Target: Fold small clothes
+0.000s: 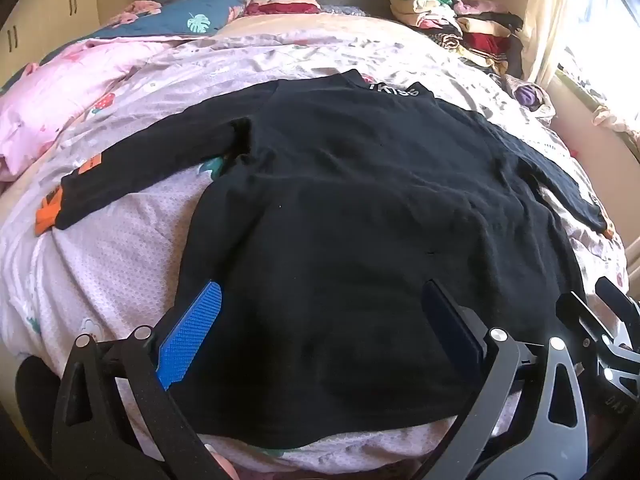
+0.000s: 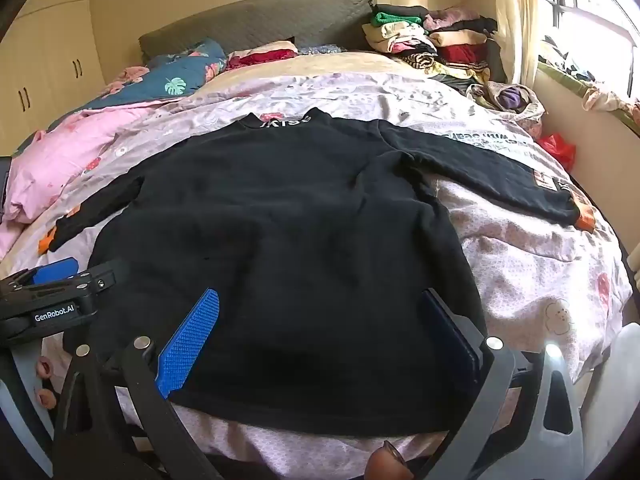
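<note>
A small black long-sleeved top (image 1: 352, 216) lies flat on the bed, collar at the far end, both sleeves spread out, orange cuffs at the sleeve ends. It also shows in the right wrist view (image 2: 280, 232). My left gripper (image 1: 320, 292) is open and empty above the hem on the left side. My right gripper (image 2: 320, 296) is open and empty above the hem on the right side. The left gripper's body (image 2: 48, 300) shows at the left edge of the right wrist view.
The bed has a pale pink patterned cover (image 2: 520, 248). A pink quilt (image 1: 60, 96) and blue pillow (image 1: 184, 20) lie at the far left. A pile of clothes (image 2: 432, 40) sits at the far right by the window. Wardrobes (image 2: 44, 60) stand at left.
</note>
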`<state>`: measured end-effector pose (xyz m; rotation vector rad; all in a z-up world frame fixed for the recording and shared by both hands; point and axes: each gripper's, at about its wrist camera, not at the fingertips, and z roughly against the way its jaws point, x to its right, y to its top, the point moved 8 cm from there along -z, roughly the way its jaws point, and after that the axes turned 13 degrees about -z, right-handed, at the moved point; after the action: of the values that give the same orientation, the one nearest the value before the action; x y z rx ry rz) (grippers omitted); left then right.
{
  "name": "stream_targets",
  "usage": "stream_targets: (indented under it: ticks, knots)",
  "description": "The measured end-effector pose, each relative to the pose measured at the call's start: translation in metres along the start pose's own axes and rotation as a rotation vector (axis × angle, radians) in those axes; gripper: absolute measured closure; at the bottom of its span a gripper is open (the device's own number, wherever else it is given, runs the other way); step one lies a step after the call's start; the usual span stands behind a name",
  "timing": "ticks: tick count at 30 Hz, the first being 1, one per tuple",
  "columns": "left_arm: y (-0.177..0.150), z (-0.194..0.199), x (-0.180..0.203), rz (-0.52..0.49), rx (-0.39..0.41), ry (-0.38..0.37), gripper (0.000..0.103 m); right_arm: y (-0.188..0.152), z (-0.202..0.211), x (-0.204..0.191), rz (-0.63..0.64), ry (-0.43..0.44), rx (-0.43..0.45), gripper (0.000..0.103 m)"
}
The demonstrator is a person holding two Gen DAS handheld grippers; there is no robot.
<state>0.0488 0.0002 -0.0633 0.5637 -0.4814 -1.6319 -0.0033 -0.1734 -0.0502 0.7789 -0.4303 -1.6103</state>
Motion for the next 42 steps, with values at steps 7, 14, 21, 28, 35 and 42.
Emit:
stream_targets:
  ticks: [7,14,21,28,35,42]
  knots:
    - [-0.0004,-0.001,-0.0006,0.013,-0.001,-0.015,0.009,-0.0021,0.0002,-0.0017,0.004,-0.003,-0.007,0.004]
    - [-0.0006,-0.0011,-0.004,0.013,0.004,-0.013,0.009,-0.0025,0.0052,-0.0069,0.011,-0.001,0.0,0.004]
    - [0.003,0.0018,0.0016,0.011,0.004,-0.012,0.009,-0.003,0.0067,-0.0069,0.008,0.001,0.008,0.004]
    - [0.0061,0.0005,0.0007,0.015,0.008,-0.011,0.009,-0.0028,0.0081,-0.0083,0.011,0.002,0.012,0.004]
    - [0.002,0.0045,-0.0002,0.011,0.014,-0.012,0.009,-0.0018,0.0088,-0.007,0.007,0.005,0.014,0.004]
    - [0.0024,0.0053,0.0002,0.011,0.016,-0.012,0.009,-0.0013,0.0093,-0.0066,0.007,0.004,0.016,0.004]
